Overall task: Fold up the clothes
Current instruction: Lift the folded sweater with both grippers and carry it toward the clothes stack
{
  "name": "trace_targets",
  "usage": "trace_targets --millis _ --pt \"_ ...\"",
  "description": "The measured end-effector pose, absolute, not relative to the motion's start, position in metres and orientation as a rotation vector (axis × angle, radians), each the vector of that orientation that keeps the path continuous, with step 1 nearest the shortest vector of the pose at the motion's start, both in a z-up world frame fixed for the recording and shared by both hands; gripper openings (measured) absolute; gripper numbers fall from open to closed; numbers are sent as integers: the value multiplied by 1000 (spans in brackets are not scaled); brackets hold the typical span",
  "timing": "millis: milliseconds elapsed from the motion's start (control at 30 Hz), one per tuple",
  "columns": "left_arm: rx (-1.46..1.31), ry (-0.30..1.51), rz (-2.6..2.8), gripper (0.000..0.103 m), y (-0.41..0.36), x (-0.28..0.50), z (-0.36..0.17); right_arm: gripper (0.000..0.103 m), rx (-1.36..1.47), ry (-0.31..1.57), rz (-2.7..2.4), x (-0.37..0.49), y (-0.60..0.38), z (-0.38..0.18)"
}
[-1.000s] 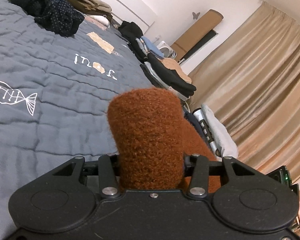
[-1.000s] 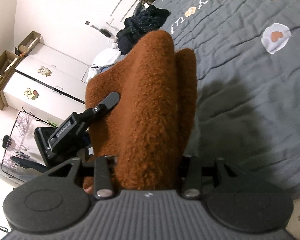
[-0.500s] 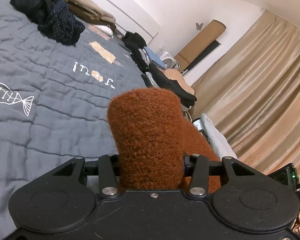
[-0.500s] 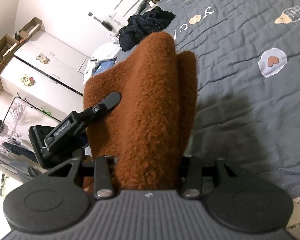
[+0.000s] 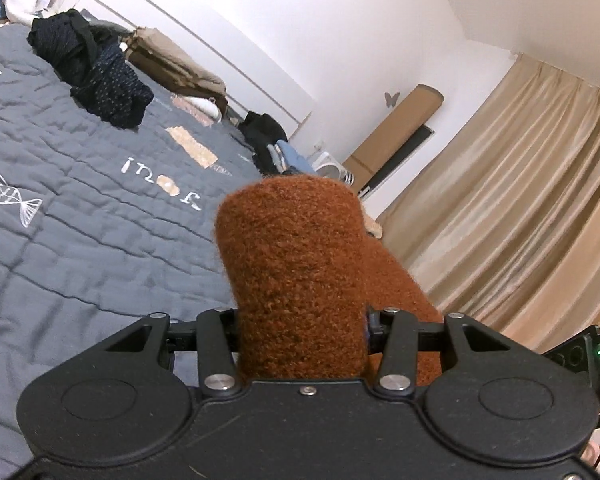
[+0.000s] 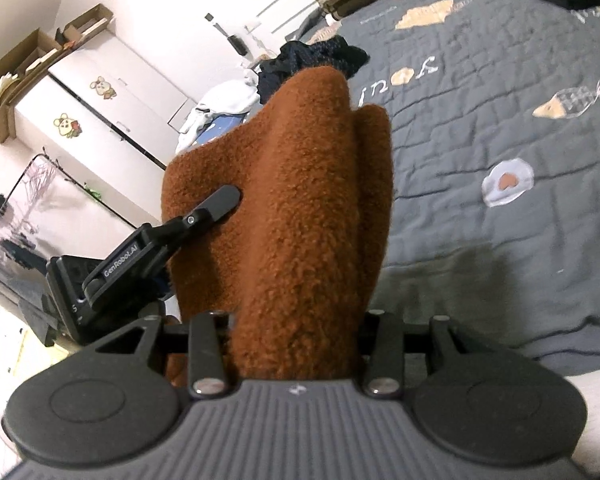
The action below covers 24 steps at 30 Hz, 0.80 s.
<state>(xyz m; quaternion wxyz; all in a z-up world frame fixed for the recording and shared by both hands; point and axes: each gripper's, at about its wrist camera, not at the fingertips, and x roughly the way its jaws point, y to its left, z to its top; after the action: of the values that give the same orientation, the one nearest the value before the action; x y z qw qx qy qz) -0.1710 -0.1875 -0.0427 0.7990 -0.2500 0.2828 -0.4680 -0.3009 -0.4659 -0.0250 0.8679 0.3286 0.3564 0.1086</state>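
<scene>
A grey quilt (image 5: 80,216) with small printed pictures and letters covers the bed. Beige curtains (image 5: 512,216) hang along one wall, and a brown roll (image 5: 396,128) leans against the white wall beside them. Across the room stands a white cupboard (image 6: 84,120) with animal stickers on its doors, and open cardboard boxes (image 6: 24,60) sit on top of it.

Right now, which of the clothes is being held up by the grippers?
The fuzzy brown sweater. Both grippers clamp it above the bed, while the dark clothes lie in a heap on the quilt.
</scene>
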Motion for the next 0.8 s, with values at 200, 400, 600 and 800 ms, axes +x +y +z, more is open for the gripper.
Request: trace_targets --millis 200,400,600,800 --pt "-533 581 -981 44 -221 -212 -31 41 663 740 248 -332 -503 -15" --pt "-526 547 -971 44 -259 -254 -16 41 631 716 269 -371 -543 -2" --pt "-513 526 -964 44 -304 -294 -2 41 605 696 272 -413 -587 12" --pt "-472 521 -939 44 -348 -322 10 41 610 673 279 -447 -634 19"
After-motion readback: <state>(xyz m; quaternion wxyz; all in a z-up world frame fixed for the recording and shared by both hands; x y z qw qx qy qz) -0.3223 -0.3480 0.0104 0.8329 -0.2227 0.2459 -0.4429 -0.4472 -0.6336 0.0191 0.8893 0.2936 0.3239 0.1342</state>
